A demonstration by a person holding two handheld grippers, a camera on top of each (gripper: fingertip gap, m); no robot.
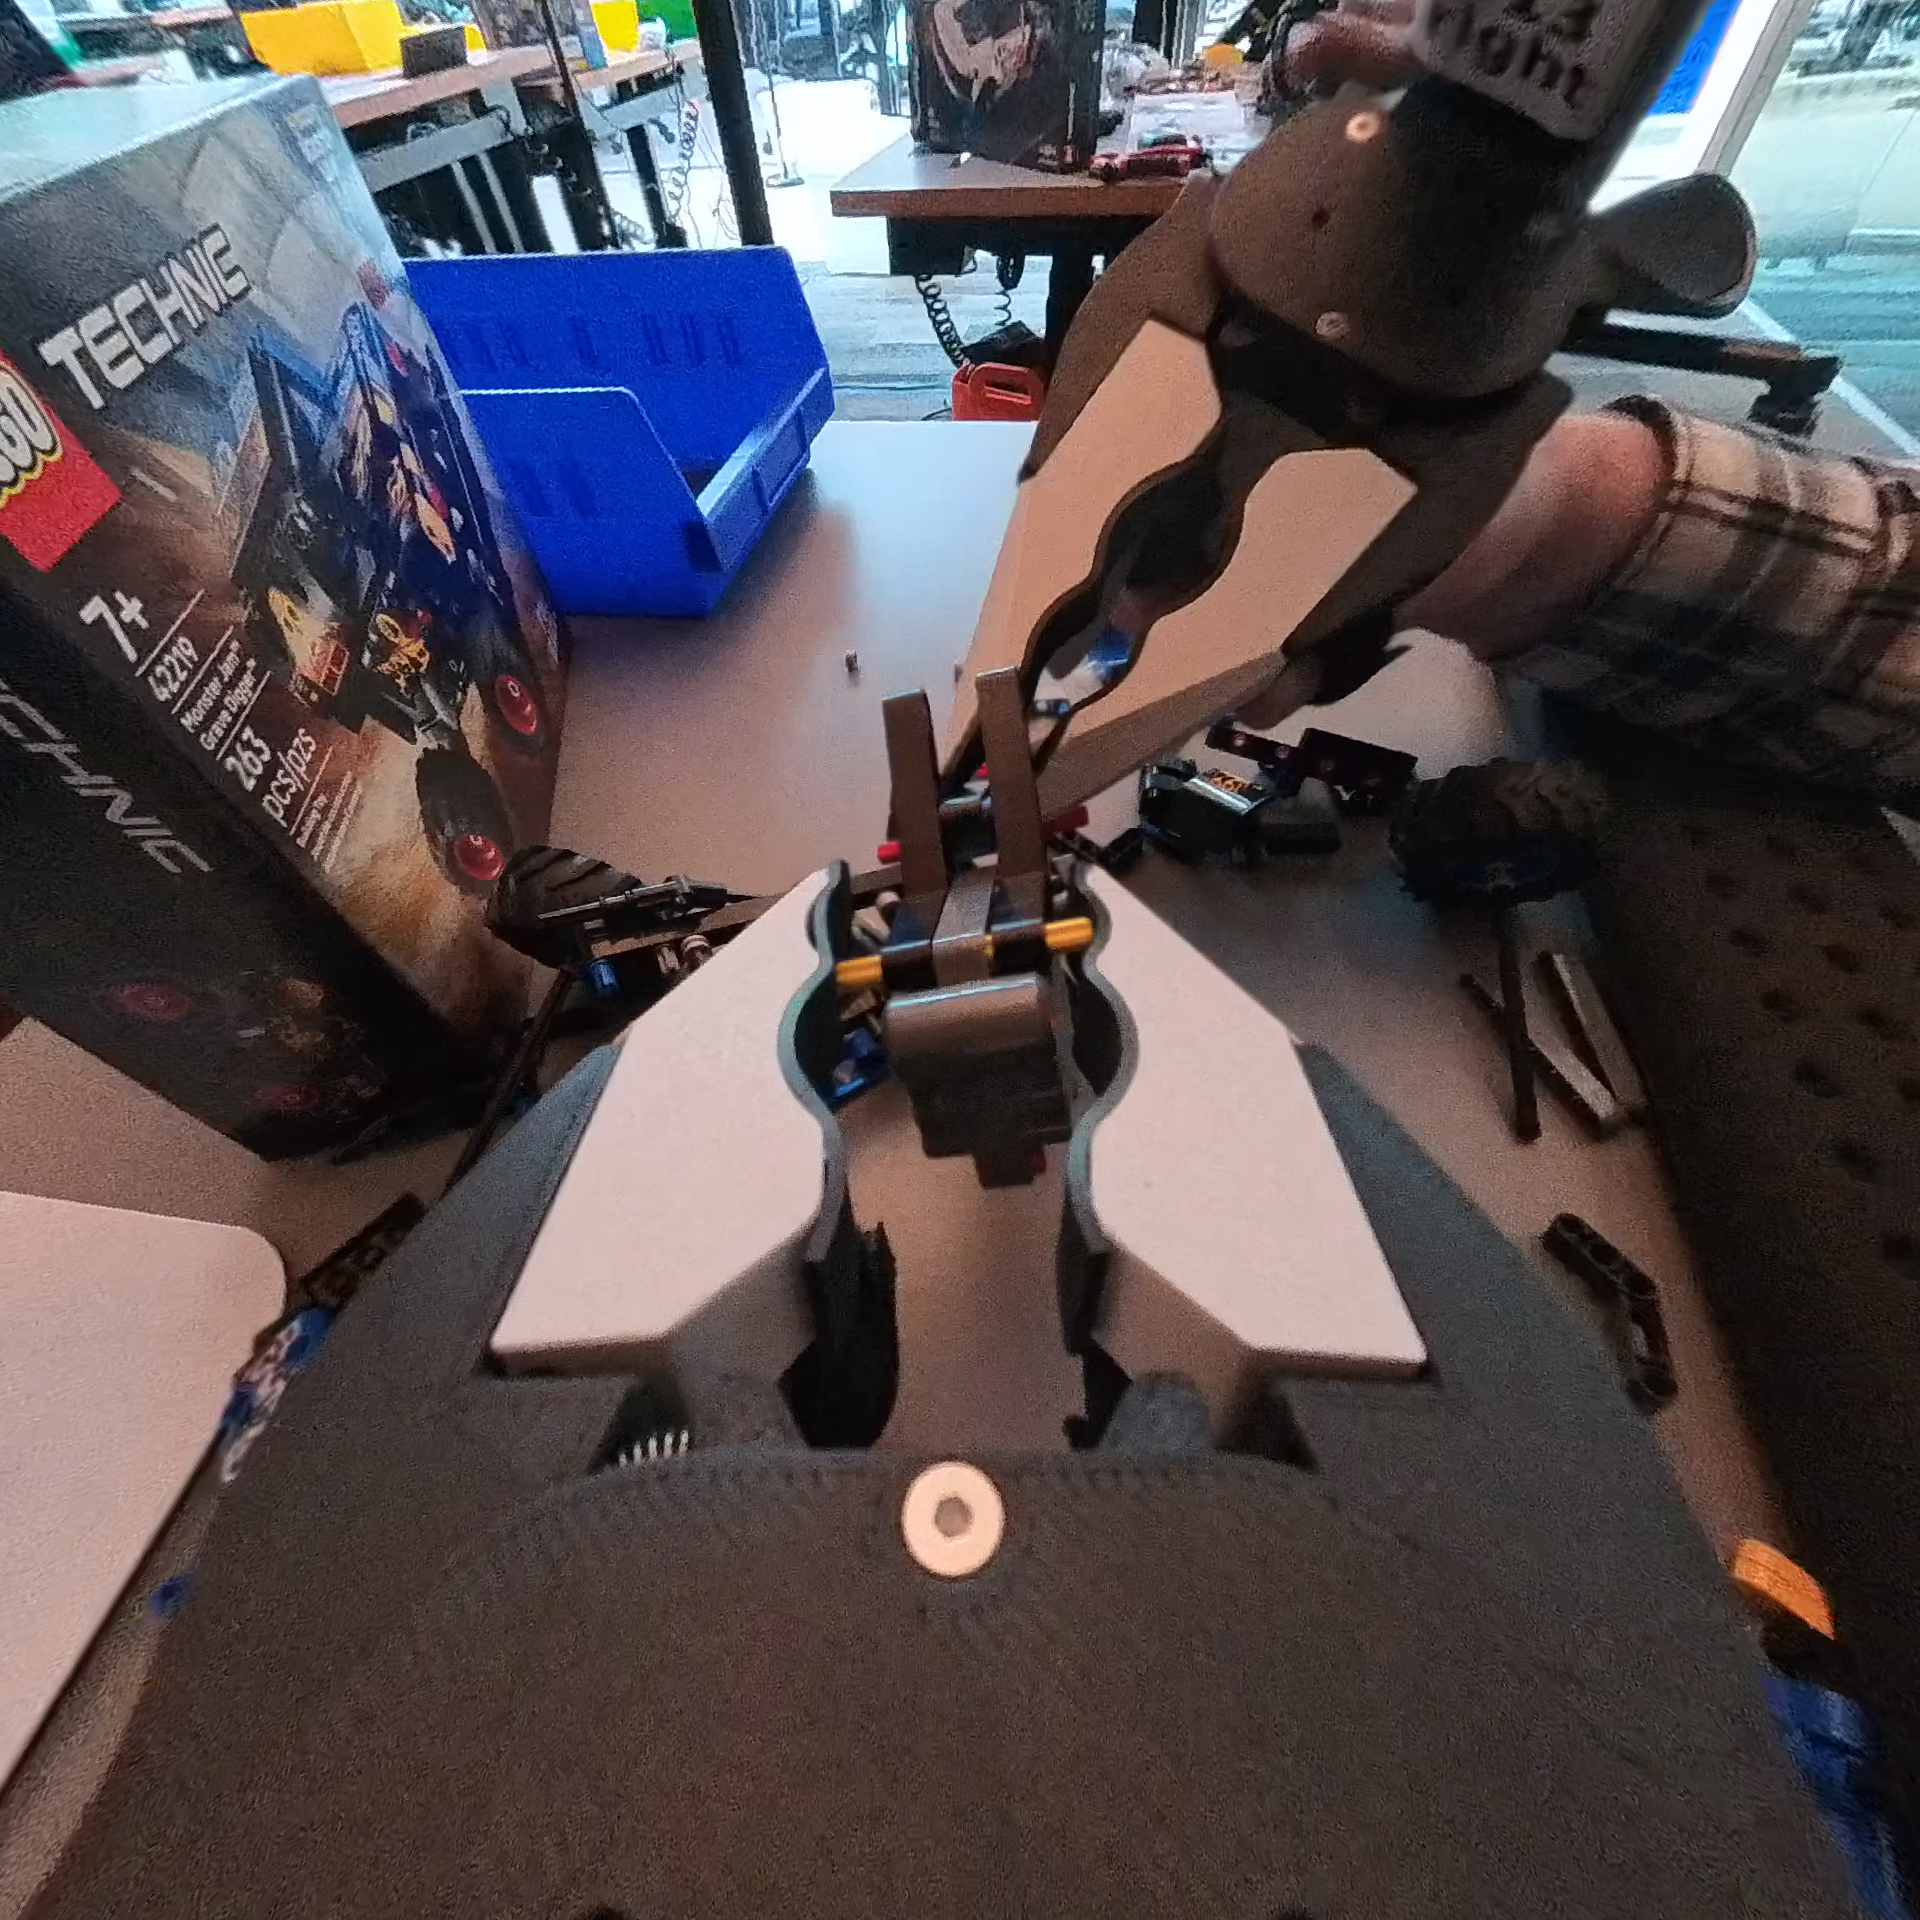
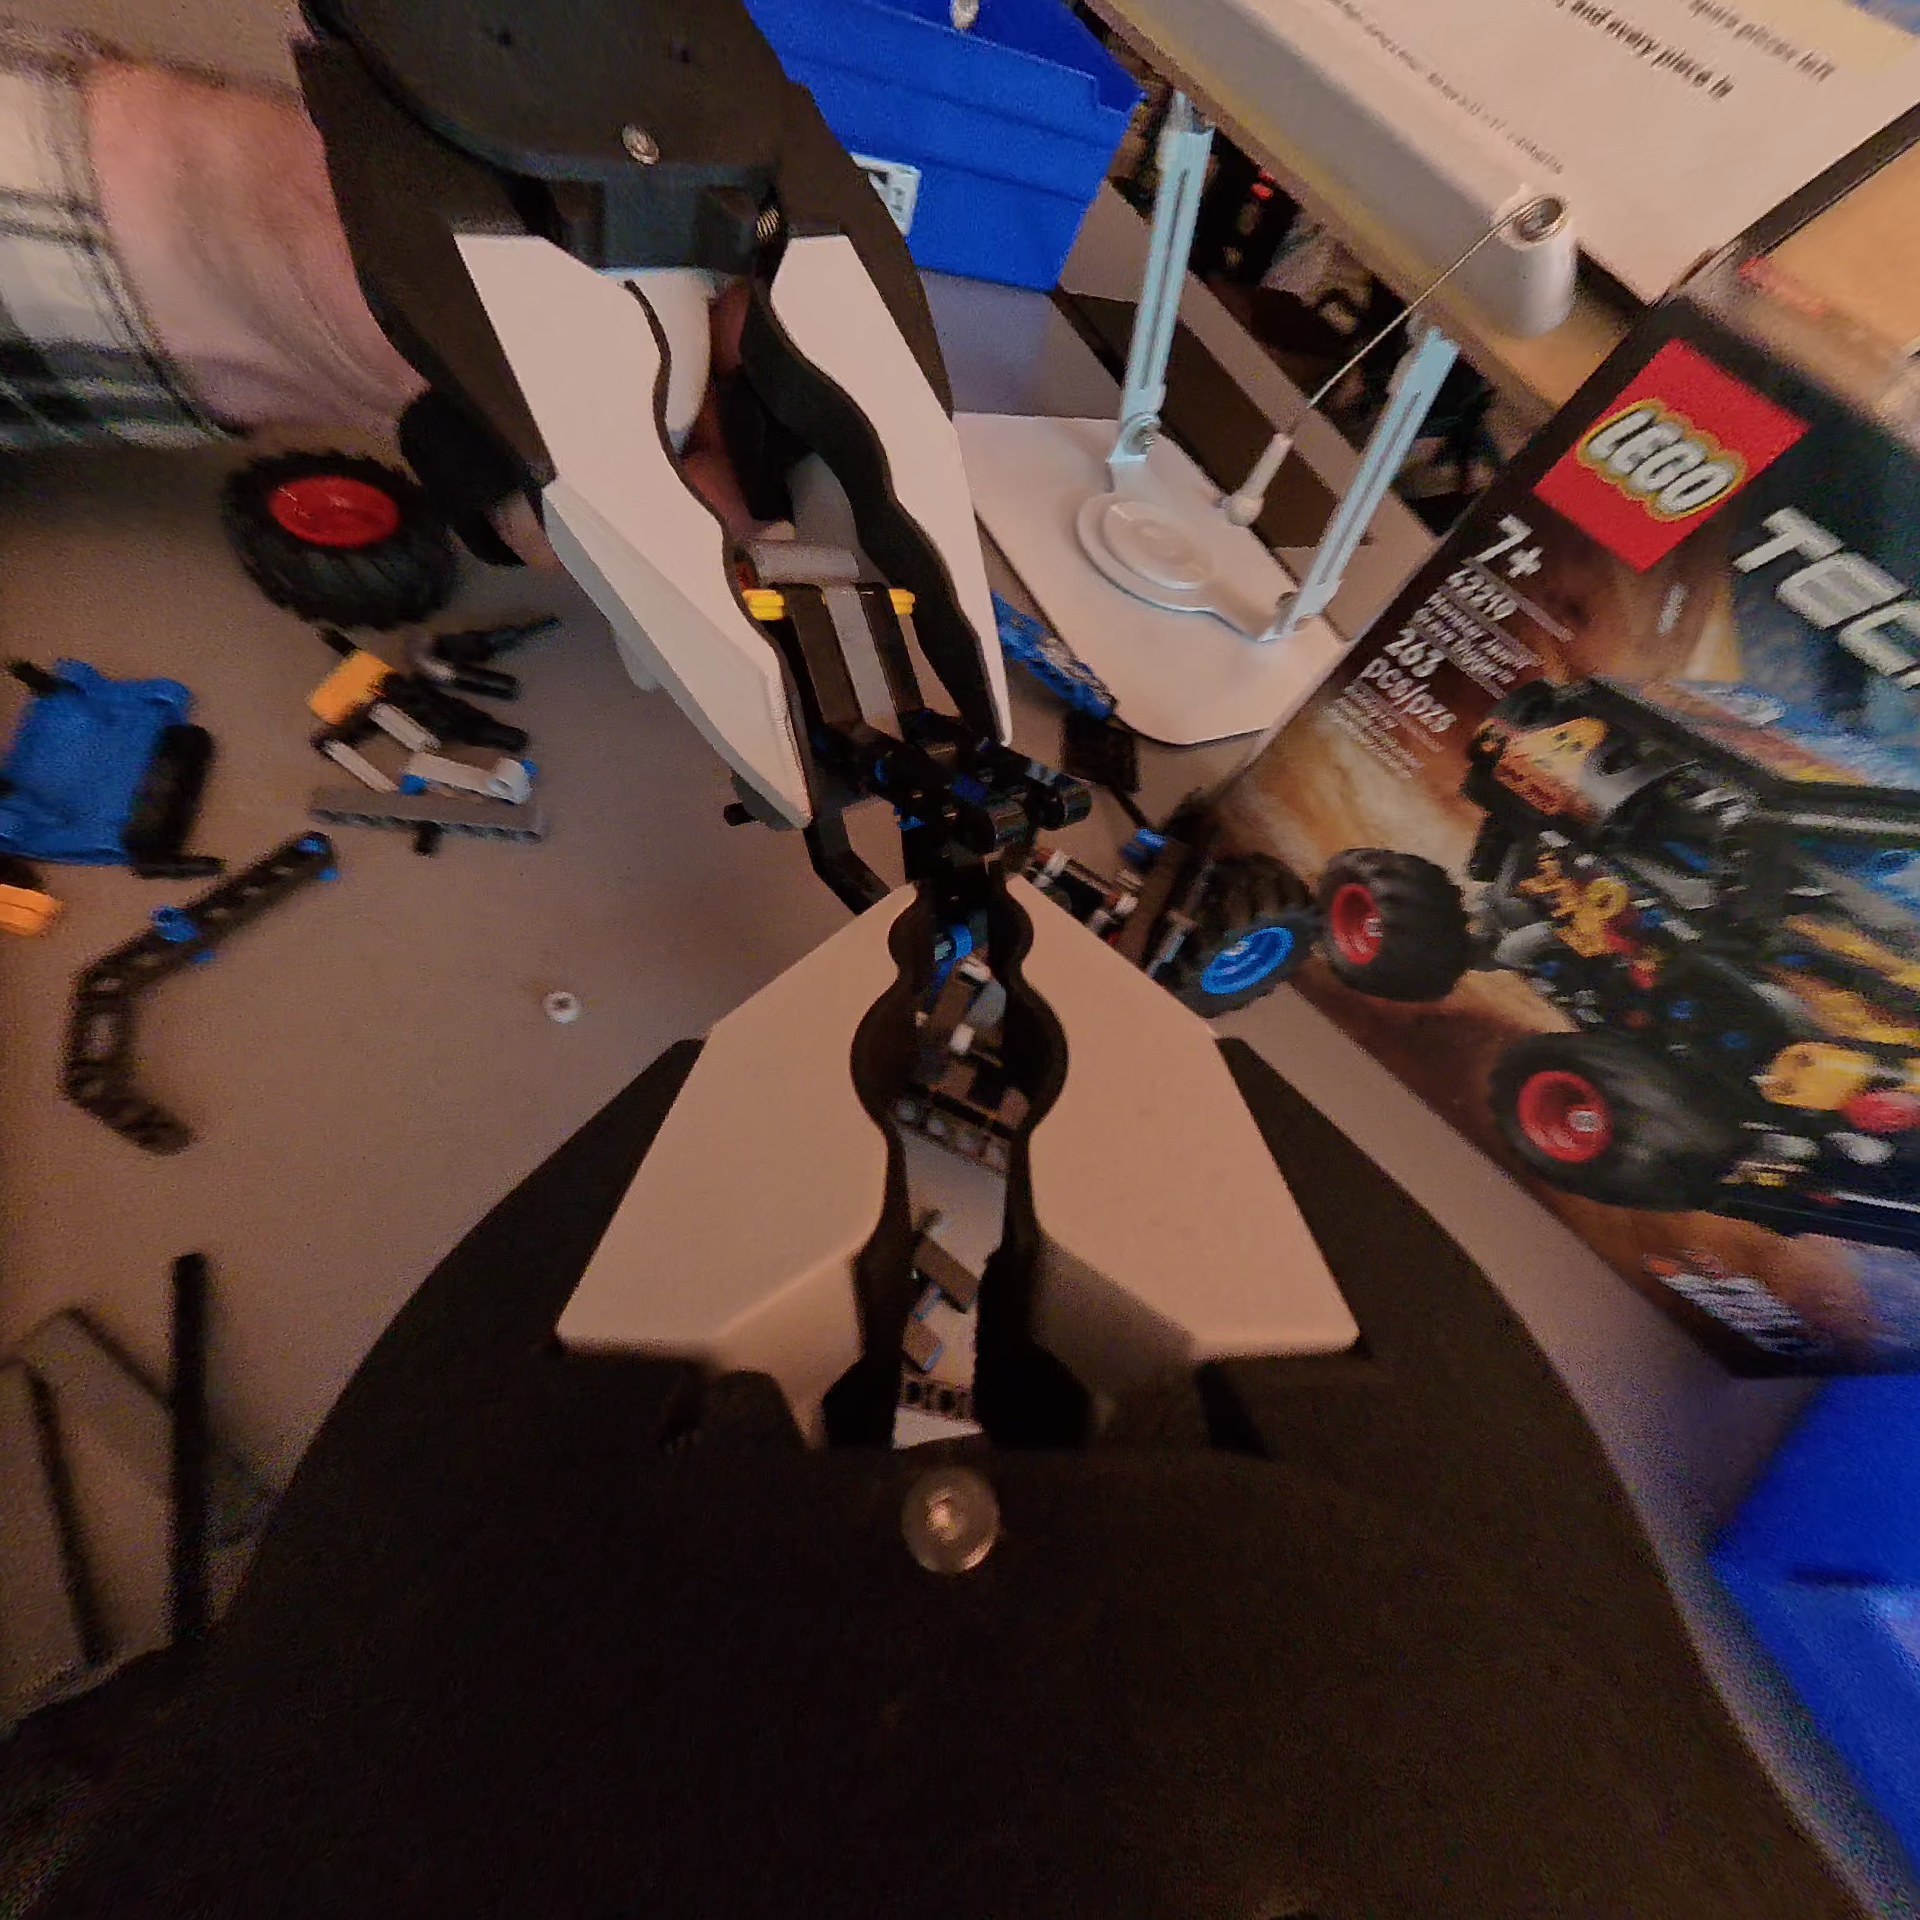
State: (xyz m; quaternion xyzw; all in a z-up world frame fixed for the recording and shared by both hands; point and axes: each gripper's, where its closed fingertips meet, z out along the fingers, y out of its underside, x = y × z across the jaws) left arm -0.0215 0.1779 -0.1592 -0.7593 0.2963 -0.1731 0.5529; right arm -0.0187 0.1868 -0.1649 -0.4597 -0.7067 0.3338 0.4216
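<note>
A small half-built toy assembly of black, grey and blue plastic beams with yellow pins (image 1: 961, 966) hangs above the grey tabletop (image 1: 727, 758), held from both ends. The left hand-held gripper (image 1: 961, 914), with white padded fingers on a dark printed body, is closed around the assembly's grey block end, its wavy inner edges pressed against the sides. The right hand-held gripper (image 2: 951, 904) comes at it from the far side and pinches the black-and-blue end of the same assembly between its narrowed tips; a plaid sleeve (image 1: 1766, 582) shows behind it. Just beside the assembly, on the left gripper's left, lies a black rubber tyre with a black axle piece (image 1: 571, 894). Loose parts are scattered around: a knobbly black wheel with a blue hub (image 1: 1496, 831), a cluster of black bricks (image 1: 1236, 810), thin black axle rods (image 1: 1517, 1029), a bent black perforated beam (image 2: 156, 987) and a red-hubbed black wheel (image 2: 338, 535). A printed cardboard box showing a monster truck (image 1: 260, 582) stands upright near the left side, with a blue plastic storage bin (image 1: 644, 416) behind it and a white stand with slim pale arms (image 2: 1195, 540) close by.
</note>
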